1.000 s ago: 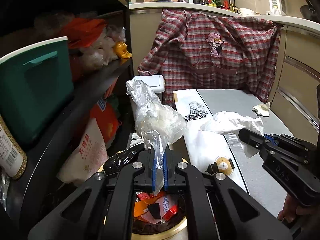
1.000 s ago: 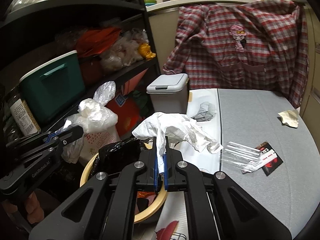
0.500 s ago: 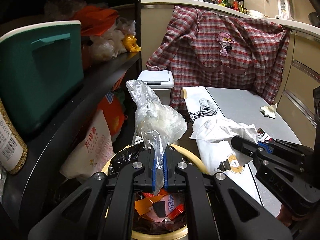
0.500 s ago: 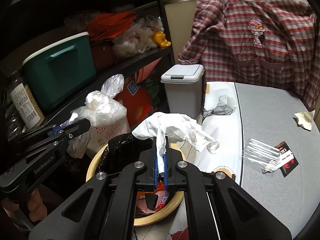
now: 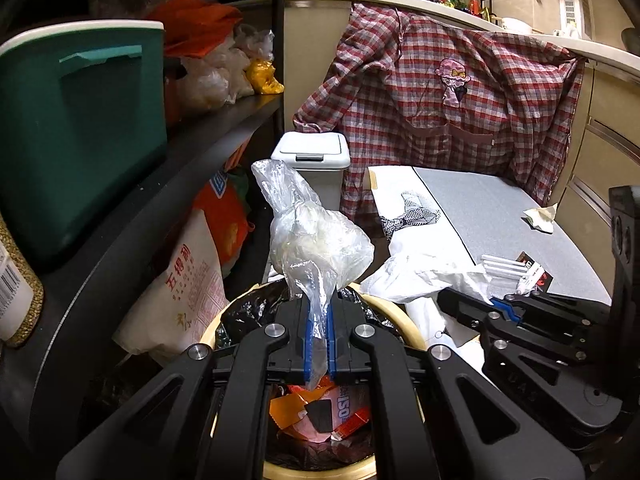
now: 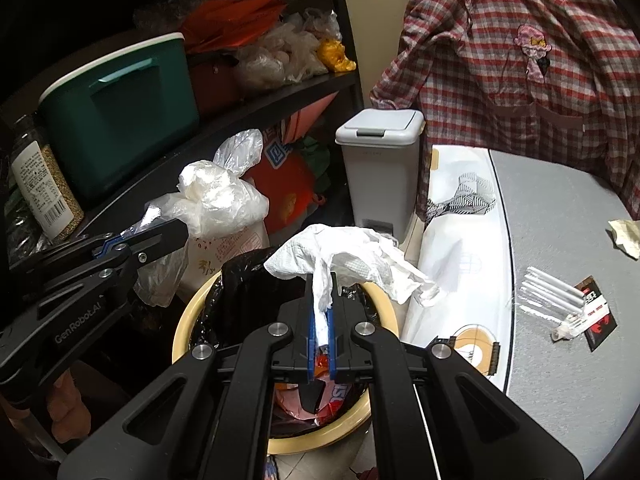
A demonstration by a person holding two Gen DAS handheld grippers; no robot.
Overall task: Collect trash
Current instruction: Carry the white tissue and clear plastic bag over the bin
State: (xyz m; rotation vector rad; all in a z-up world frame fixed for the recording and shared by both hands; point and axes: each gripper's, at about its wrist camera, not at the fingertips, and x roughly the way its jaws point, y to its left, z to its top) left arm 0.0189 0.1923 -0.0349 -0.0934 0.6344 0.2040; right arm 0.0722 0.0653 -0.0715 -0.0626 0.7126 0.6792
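My left gripper [image 5: 319, 346] is clamped on a clear plastic bag [image 5: 316, 240] that stands up from its jaws. My right gripper [image 6: 320, 344] is pinched on a crumpled white paper towel [image 6: 344, 260]. Both hang over a round cream-rimmed trash bin [image 6: 188, 316] with a black liner, already holding orange and red wrappers [image 5: 320, 408]. Beyond it to the right, a grey table [image 6: 560, 208] carries a bundle of white straws [image 6: 552, 292] and a crumpled scrap [image 6: 626, 234]. Past the bin stands a small grey lidded bin [image 6: 378, 152]. A plaid shirt [image 6: 520, 60] hangs behind.
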